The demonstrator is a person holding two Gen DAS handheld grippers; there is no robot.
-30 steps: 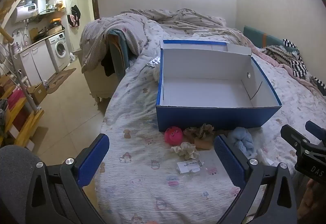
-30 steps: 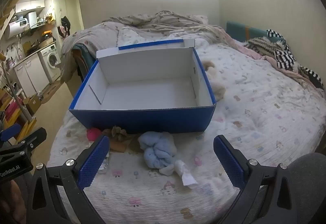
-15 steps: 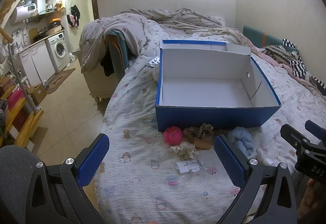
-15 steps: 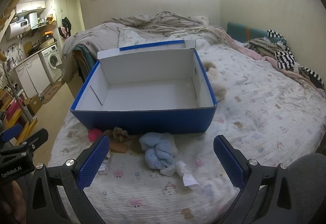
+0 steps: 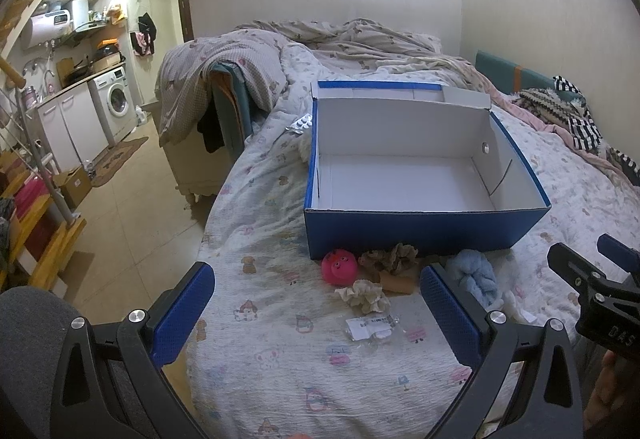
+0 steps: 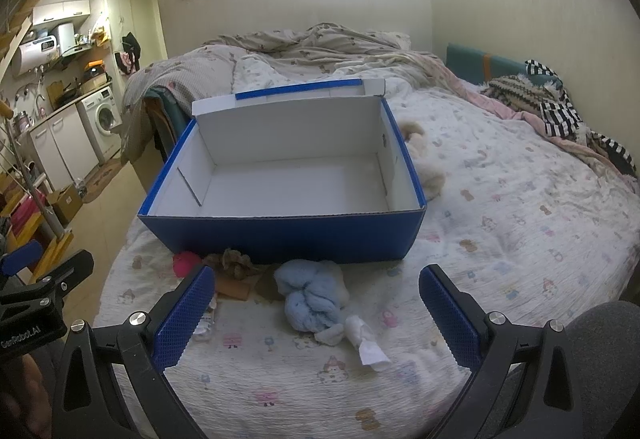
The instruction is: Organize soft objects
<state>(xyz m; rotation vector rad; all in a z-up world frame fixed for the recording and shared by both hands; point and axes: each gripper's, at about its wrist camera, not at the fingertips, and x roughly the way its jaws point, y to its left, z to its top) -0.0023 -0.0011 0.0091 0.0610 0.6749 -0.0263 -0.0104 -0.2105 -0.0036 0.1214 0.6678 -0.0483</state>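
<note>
An open, empty blue box (image 5: 420,231) (image 6: 280,235) with a white inside stands on the bed. In front of it lie a pink ball with a face (image 5: 339,266) (image 6: 186,263), a brown scrunchie (image 5: 390,257) (image 6: 236,261), a beige scrunchie (image 5: 364,295), a tan flat piece (image 5: 396,283) and a light blue cloth bundle (image 5: 474,275) (image 6: 314,297) with a white end (image 6: 366,339). My left gripper (image 5: 318,313) is open above the near bed edge. My right gripper (image 6: 316,313) is open just before the blue bundle. Both are empty.
A clear packet with a label (image 5: 370,327) lies near the front. A beige plush (image 6: 426,167) lies right of the box, a blister pack (image 5: 300,124) to its left. Rumpled duvet (image 5: 340,43) and striped clothes (image 6: 560,115) lie behind. The floor (image 5: 132,207) drops off left.
Both grippers have drifted very slightly; the view has barely shifted. Nothing on the bed has moved and both stay open.
</note>
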